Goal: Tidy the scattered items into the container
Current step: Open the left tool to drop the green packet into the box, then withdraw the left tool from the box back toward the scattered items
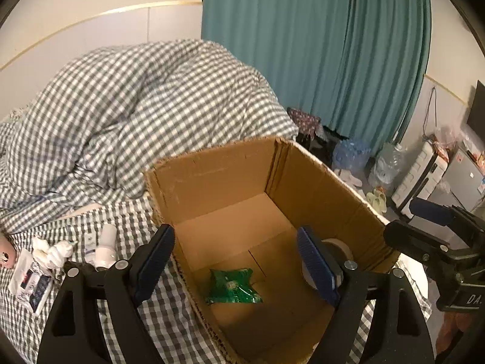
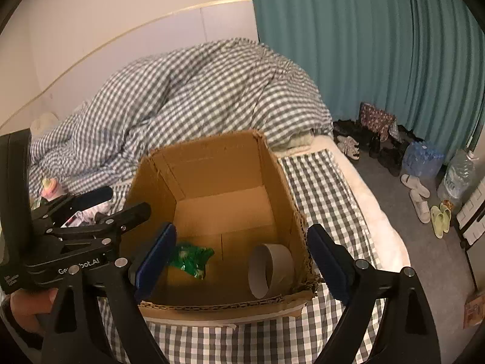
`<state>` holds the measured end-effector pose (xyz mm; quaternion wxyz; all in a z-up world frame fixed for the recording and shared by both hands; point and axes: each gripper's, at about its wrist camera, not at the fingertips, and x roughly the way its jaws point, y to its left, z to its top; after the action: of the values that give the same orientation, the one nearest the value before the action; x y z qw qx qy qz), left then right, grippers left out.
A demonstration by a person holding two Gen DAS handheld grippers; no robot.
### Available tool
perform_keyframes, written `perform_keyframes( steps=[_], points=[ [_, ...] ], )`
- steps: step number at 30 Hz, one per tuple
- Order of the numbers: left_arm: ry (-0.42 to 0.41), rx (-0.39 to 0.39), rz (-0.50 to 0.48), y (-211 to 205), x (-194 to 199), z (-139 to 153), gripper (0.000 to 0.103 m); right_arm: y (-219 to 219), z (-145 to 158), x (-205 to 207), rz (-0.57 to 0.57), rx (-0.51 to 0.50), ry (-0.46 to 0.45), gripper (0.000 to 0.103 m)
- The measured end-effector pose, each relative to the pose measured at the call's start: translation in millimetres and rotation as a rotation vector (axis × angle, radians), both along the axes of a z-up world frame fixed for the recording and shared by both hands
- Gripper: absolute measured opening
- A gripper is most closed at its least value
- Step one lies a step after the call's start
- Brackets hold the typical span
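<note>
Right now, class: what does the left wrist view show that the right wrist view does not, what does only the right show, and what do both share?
Only the left wrist view shows the crumpled tissue and white bottle on the bed beside the box. Only the right shows the pale green slippers clearly and the tape roll unobstructed. Both share the cardboard box, the green packet inside it, and the open left gripper and right gripper.

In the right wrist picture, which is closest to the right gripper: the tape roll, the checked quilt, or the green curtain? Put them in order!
From the right gripper:
1. Tape roll, inside the cardboard box's near right corner.
2. Checked quilt, heaped behind the box.
3. Green curtain, along the far wall, right.
</note>
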<state>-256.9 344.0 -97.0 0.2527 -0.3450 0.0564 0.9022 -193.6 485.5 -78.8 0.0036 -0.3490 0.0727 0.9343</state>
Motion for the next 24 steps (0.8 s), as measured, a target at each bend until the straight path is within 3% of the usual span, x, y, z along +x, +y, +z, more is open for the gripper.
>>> perform_keyframes(
  steps=[2,9,13,24],
  points=[
    [0.018,0.009,0.006,-4.1,4.6,7.3,0.092,-2.3,5.3,2.3,-0.005,0.005,0.011,0.094],
    [0.077,0.045,0.032,-24.2,22.3,34.4,0.099,-10.9,24.5,18.0,-0.016,0.012,0.054,0.095],
    [0.136,0.039,0.054,-42.1,38.4,48.9,0.100,-18.2,36.2,30.6,-0.033,0.017,0.103,0.102],
    [0.192,0.077,0.142,-109.1,64.2,69.7,0.103,-58.0,62.2,49.2,0.010,0.007,0.168,0.103]
  ],
)
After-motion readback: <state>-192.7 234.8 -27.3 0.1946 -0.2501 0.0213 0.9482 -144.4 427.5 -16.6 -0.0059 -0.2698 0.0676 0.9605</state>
